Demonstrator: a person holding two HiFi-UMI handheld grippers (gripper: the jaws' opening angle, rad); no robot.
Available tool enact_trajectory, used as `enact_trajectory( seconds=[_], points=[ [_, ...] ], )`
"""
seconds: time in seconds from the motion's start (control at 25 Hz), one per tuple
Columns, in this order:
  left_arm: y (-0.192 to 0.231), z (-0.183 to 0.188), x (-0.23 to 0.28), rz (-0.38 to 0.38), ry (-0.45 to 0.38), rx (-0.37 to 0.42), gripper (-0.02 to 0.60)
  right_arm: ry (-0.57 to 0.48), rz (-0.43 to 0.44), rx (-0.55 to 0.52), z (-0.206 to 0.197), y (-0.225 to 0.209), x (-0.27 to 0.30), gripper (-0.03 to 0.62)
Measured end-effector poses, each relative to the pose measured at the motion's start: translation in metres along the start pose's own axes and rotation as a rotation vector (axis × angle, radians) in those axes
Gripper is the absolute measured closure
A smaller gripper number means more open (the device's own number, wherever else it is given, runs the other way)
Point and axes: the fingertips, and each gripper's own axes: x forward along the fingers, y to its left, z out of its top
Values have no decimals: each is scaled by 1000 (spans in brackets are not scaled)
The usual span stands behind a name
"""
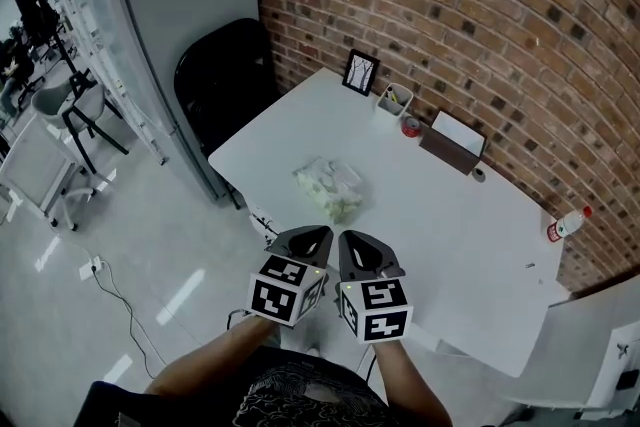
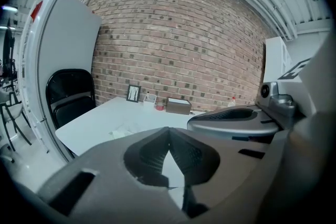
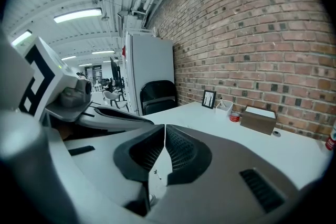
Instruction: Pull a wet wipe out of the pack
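Note:
The wet wipe pack (image 1: 330, 187), a crinkled clear packet with pale contents, lies on the white table (image 1: 450, 245) near its front left edge. Both grippers hover side by side in front of that edge, short of the pack. My left gripper (image 1: 320, 235) is shut with nothing between its jaws. My right gripper (image 1: 346, 239) is shut and empty too. In the left gripper view the jaws (image 2: 169, 132) meet at the tips, with the pack (image 2: 123, 132) just past them on the left. The right gripper view shows closed jaws (image 3: 165, 128); the pack is hidden behind them.
Along the brick wall stand a picture frame (image 1: 360, 73), a small white holder (image 1: 394, 99), a red item (image 1: 411, 126) and a brown box (image 1: 452, 147). A red-capped bottle (image 1: 568, 224) sits at the far right. A black chair (image 1: 225, 80) stands at the table's left end.

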Motion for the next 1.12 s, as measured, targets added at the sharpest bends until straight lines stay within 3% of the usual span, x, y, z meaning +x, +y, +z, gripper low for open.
enact_trajectory(
  seconds=[1.12],
  points=[
    [130,19,94,-166,54,53,569,111,-153,31,15,-25,153,574]
  ],
)
